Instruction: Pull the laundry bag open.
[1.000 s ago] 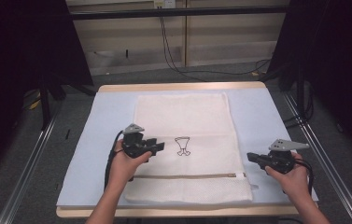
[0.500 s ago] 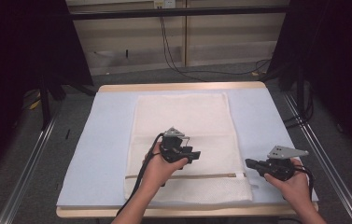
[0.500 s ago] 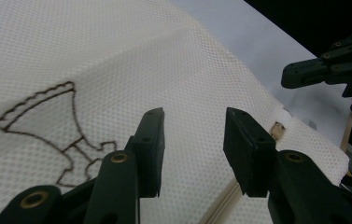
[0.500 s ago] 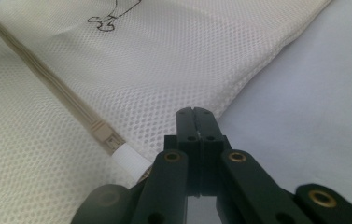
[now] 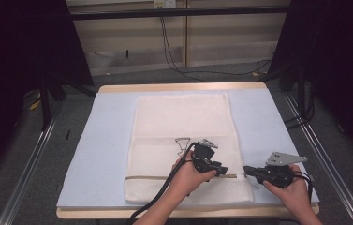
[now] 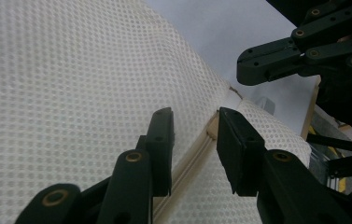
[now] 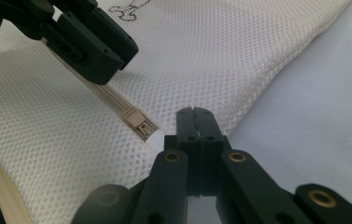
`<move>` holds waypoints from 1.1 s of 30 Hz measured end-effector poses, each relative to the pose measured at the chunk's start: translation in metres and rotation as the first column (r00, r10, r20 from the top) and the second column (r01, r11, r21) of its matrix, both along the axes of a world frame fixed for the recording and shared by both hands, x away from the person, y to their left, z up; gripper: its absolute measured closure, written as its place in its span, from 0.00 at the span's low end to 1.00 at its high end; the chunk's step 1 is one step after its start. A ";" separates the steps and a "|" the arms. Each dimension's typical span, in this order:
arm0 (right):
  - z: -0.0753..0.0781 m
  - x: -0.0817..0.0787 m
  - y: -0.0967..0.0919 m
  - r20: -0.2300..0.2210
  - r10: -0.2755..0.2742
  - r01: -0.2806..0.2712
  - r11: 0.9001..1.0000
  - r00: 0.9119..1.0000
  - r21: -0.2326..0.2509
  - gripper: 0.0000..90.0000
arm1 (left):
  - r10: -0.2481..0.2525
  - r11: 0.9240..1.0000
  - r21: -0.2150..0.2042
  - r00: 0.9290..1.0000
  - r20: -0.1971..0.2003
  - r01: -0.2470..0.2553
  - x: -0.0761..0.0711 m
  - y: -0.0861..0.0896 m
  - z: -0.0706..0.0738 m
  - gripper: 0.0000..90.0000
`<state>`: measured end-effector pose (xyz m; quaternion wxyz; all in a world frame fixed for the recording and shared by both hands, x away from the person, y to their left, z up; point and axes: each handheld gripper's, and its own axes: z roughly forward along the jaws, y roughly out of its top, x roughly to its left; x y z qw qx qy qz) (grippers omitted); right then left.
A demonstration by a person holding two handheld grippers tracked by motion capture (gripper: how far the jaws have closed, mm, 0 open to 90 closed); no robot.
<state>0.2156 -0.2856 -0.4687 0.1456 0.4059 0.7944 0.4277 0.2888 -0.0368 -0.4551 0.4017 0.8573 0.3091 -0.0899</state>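
Two grippers meet at the zipper [image 5: 183,177] of a white mesh laundry bag [image 5: 183,126] lying flat on the pale blue mat [image 5: 104,140] that covers the table [image 5: 179,87]. The left gripper [image 5: 222,171] has just been narrowing its jaws astride the zipper track, with the slider [image 7: 136,122] just ahead of them and nothing pinched yet. If they close short of the slider, I think they will grab only mesh and bunch it. The right gripper [image 5: 248,170] is fully closed at the bag's edge, about 5 o'clock on the mat; whether it pins fabric I cannot tell. If it does not, the bag may slide with any pull. A black line drawing [image 5: 182,142] marks the bag's middle.
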 end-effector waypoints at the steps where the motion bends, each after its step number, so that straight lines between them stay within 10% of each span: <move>1: 0.000 0.000 0.001 0.006 0.005 -0.005 1.000 1.000 -0.005 1.00 | -0.002 1.000 0.005 1.000 0.000 0.002 0.000 0.000 -0.001 0.74; 33: -0.015 0.001 0.011 -0.027 0.031 -0.033 0.999 0.999 -0.040 1.00 | 0.047 0.998 -0.026 0.983 -0.177 -0.053 -0.004 -0.022 -0.023 0.84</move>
